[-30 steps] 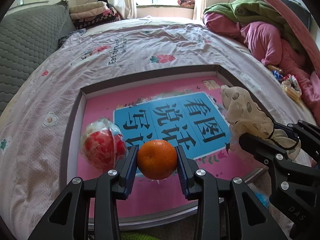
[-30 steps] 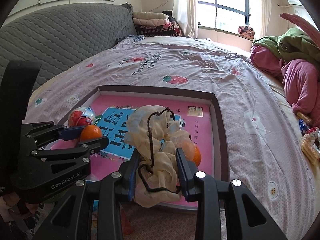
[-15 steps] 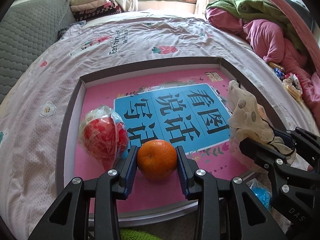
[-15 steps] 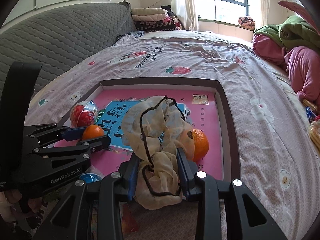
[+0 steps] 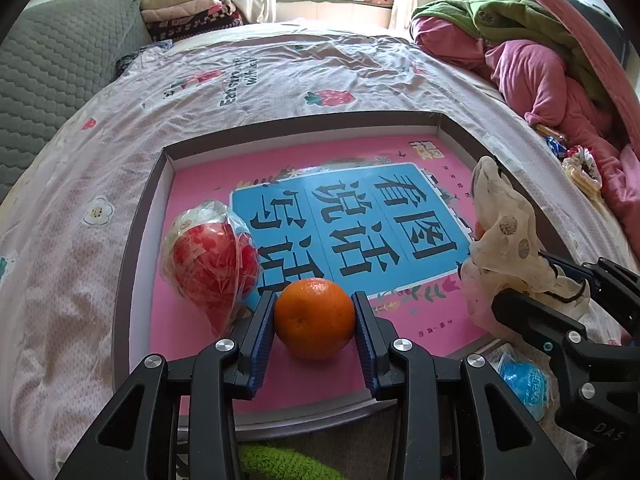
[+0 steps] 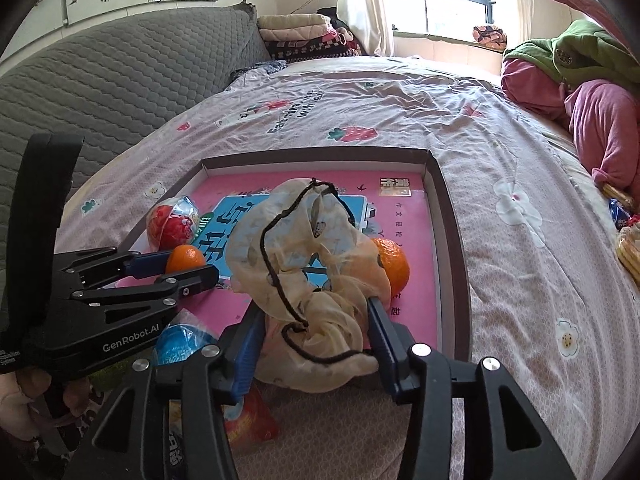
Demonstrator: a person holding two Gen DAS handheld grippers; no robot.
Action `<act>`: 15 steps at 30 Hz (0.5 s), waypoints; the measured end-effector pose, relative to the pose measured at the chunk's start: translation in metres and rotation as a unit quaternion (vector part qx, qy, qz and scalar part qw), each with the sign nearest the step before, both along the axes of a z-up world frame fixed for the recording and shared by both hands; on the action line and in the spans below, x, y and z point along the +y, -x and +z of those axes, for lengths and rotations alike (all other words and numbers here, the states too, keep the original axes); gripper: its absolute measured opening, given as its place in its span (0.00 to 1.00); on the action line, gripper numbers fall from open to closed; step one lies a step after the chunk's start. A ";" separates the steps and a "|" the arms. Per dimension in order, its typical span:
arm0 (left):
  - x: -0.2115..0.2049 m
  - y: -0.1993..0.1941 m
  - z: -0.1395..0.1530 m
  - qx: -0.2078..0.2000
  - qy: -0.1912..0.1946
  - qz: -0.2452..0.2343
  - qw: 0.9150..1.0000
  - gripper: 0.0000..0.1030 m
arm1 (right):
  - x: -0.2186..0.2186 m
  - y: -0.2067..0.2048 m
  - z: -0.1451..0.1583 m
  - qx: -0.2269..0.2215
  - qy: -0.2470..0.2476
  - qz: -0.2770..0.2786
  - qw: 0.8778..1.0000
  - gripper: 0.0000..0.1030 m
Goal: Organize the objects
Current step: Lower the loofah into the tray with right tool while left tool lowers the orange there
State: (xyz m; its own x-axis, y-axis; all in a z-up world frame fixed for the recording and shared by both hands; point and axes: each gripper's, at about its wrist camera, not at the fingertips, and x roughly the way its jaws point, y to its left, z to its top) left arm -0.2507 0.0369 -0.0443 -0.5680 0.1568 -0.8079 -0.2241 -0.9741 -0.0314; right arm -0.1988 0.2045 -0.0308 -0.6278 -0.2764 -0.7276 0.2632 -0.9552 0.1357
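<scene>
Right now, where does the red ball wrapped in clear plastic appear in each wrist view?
Left wrist view: the red ball wrapped in clear plastic lies left of centre, in the tray's near left part, beside the left gripper.
Right wrist view: the ball appears small at centre left, above the left gripper.
Shared landmark: the blue panel with large characters.

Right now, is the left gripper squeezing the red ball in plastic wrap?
No, the left gripper is shut on an orange; the wrapped red ball sits beside it.

tray's far half (image 5: pixel 344 152) lies free; wrapped red ball (image 5: pixel 212 260) blocks its near-left corner
</scene>
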 end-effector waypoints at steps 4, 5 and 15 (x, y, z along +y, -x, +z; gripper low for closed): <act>-0.001 -0.004 0.001 0.004 -0.004 0.003 1.000 0.38 | 0.003 -0.004 0.004 0.006 0.006 -0.001 1.000 0.50; -0.001 -0.005 0.001 0.005 -0.003 0.003 1.000 0.38 | 0.003 -0.005 0.005 0.008 0.006 0.000 1.000 0.50; -0.002 -0.009 0.002 0.006 -0.005 0.005 1.000 0.38 | 0.004 -0.011 0.015 0.021 -0.003 0.000 1.000 0.54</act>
